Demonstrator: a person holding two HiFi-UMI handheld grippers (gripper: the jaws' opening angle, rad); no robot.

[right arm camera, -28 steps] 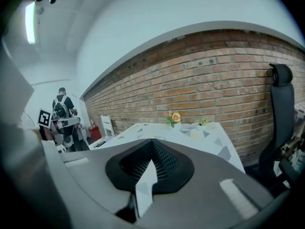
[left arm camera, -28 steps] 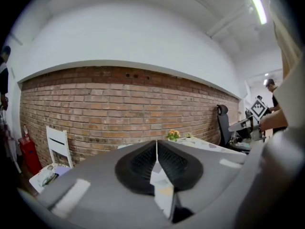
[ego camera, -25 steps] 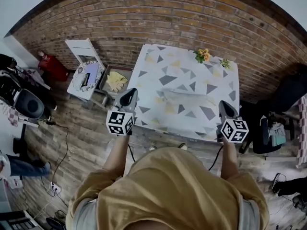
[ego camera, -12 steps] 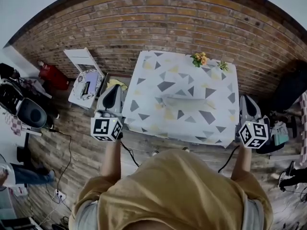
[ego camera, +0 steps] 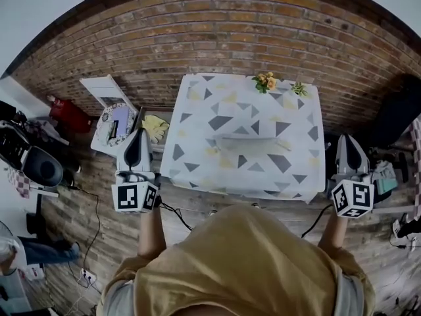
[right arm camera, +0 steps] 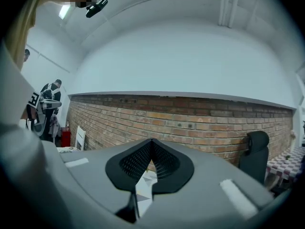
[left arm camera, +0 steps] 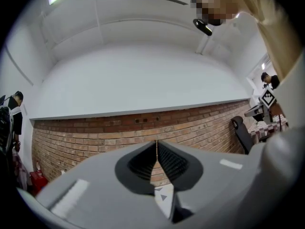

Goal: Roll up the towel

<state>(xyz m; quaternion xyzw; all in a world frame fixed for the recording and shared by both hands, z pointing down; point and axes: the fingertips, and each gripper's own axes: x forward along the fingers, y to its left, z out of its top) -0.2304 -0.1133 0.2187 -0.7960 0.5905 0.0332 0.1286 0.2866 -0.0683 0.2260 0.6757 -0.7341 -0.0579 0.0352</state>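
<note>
Towel lies alone mid-worktop; left gripper at its 9 o'clock, right gripper at 3, both closed empty, held clear, probably idle.

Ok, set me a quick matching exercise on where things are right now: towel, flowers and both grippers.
Things:
1 towel
2 orange flowers
3 left gripper
4 right gripper

Places:
A right of the table in the head view, jaws shut
B middle of the table
C table's far edge, by the brick wall
D left of the table, jaws shut

Pairs: 1-B, 2-C, 3-D, 4-A
</note>
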